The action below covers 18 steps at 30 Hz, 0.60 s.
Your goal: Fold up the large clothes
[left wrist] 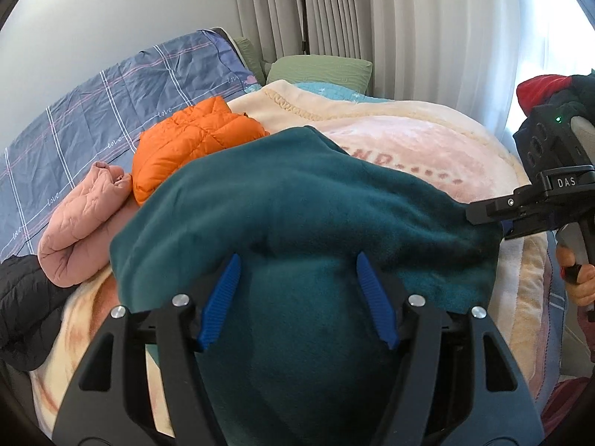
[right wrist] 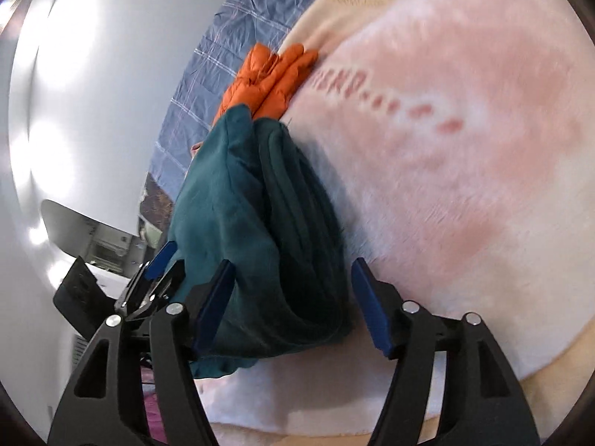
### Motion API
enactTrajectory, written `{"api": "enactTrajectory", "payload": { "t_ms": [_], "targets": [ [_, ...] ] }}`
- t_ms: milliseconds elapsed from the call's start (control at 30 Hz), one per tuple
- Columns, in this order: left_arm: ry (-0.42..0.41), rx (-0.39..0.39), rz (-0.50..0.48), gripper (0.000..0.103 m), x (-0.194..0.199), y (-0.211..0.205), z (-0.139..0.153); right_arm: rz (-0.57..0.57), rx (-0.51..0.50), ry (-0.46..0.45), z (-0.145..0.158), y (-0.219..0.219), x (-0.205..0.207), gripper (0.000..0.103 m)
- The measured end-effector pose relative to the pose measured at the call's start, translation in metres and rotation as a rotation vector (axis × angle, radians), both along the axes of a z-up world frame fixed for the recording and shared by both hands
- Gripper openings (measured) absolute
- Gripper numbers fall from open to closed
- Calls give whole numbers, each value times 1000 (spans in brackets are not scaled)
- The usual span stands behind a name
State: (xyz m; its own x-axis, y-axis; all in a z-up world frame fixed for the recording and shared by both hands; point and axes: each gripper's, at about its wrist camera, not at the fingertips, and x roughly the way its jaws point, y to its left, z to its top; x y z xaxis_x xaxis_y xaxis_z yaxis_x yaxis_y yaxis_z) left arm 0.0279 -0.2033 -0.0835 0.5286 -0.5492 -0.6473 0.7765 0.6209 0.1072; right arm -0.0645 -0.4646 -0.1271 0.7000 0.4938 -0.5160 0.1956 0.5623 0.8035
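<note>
I am working two hand-held grippers over a bed covered by a fluffy cream and pink blanket (left wrist: 427,141), and the dark teal fleece garment (left wrist: 297,204) I am folding lies on it as a thick folded bundle. Going left to right in the left wrist view: at nine o'clock a pale pink padded jacket (left wrist: 78,230) sits rolled beside a blue checked sheet (left wrist: 93,111), at eleven o'clock a bright orange quilted down jacket (left wrist: 186,145) touches the teal fleece's far edge, and the fleece fills the centre. My left gripper (left wrist: 297,297) stands with its blue ribbed pads spread wide; the fleece lies between and under them, but the pads do not press it, so it has hold of nothing. At three o'clock my right gripper (left wrist: 498,219) meets the fleece's right end. In the right wrist view the stacked layers of that end lie between the parted pads, the left one touching or just beside the cloth, the right one clear. I judge that a fold has been laid down and both grippers have let go. The next move calls for picking fresh edges, probably one short end, pinching all layers together, and carrying it across without dragging the bundle into the orange jacket.
</note>
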Motion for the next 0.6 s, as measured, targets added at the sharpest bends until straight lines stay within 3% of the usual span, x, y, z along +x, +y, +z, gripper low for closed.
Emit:
{"api": "enactTrajectory", "payload": {
  "t_ms": [133,267,433,600],
  "targets": [
    [1,-3,-2,66,-1,1,-1,52,55,36,-12,5,13,75],
    [6,-14,-8,66,0,3,-1,71,43,44,-17,13,29,83],
    [17,-23,-12,66,1,5,-1,79,25,40,-19,20,41,85],
    [23,-37,-6,67,1,6,2,66,-82,-2,-6,27,31,66]
  ]
}}
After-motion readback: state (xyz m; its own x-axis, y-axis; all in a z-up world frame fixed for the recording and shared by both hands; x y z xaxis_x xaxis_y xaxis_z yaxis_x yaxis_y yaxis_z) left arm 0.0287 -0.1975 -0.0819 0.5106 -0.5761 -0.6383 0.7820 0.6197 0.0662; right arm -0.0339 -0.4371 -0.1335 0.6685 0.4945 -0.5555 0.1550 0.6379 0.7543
